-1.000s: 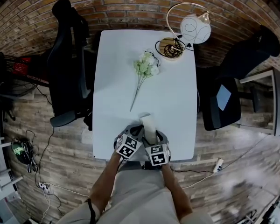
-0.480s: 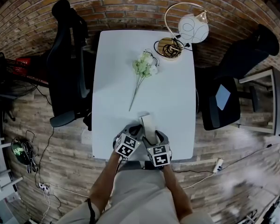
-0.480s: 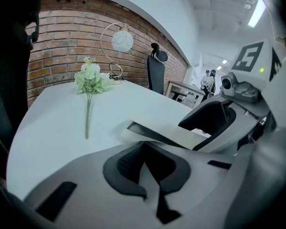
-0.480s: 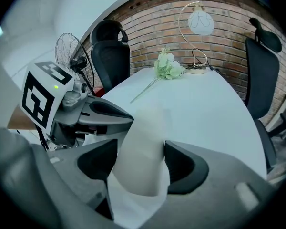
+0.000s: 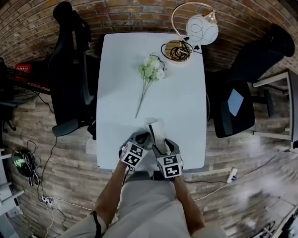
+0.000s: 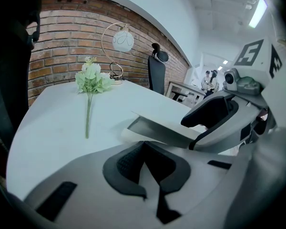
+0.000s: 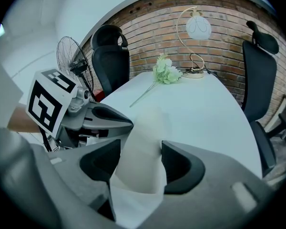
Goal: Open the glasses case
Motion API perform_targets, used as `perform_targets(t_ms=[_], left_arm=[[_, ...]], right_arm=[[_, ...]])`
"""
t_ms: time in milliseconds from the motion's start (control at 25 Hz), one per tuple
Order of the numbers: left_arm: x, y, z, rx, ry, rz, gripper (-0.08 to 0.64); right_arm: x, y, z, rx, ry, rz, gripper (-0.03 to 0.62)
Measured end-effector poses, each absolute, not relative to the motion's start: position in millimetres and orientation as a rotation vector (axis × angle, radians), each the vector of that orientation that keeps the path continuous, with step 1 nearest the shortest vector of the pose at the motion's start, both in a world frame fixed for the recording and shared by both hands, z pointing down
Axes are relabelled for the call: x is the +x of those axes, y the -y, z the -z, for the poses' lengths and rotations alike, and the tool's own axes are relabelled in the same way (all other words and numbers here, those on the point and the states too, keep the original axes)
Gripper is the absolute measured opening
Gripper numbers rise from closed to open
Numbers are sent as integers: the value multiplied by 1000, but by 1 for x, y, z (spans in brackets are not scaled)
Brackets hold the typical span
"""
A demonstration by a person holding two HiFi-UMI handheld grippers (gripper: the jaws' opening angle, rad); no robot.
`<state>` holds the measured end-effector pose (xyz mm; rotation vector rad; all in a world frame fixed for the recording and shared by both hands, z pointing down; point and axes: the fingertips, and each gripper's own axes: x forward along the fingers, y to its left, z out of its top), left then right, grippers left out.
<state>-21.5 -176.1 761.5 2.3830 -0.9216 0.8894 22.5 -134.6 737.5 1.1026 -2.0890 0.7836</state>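
Observation:
The white glasses case (image 5: 156, 132) lies lengthwise near the front edge of the white table (image 5: 179, 98). My right gripper (image 5: 162, 146) comes over its near end. In the right gripper view the case (image 7: 144, 137) fills the gap between the dark pads (image 7: 181, 166) of the right gripper (image 7: 140, 162), whose jaws have just been closing onto it. My left gripper (image 5: 146, 140) sits at the case's left side; its pads (image 6: 128, 163) meet in the left gripper view, and I see nothing between them. From there the case (image 6: 164, 128) shows as a pale slab under a right-gripper finger (image 6: 214, 116).
A sprig of pale green artificial flowers (image 5: 150, 72) lies mid-table. At the far right corner stands a lamp with a white globe (image 5: 202, 29) on a gold base (image 5: 178, 51). Black office chairs stand to the left (image 5: 72, 58) and right (image 5: 238, 103) of the table.

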Motion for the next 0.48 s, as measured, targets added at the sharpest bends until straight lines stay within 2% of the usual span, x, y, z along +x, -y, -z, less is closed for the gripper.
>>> perform_targets(t_ms=[480], left_arm=[[-21,177,-762,2382,928,-884,5]], right_arm=[[24,136,-723,1121,2103,-788,226]])
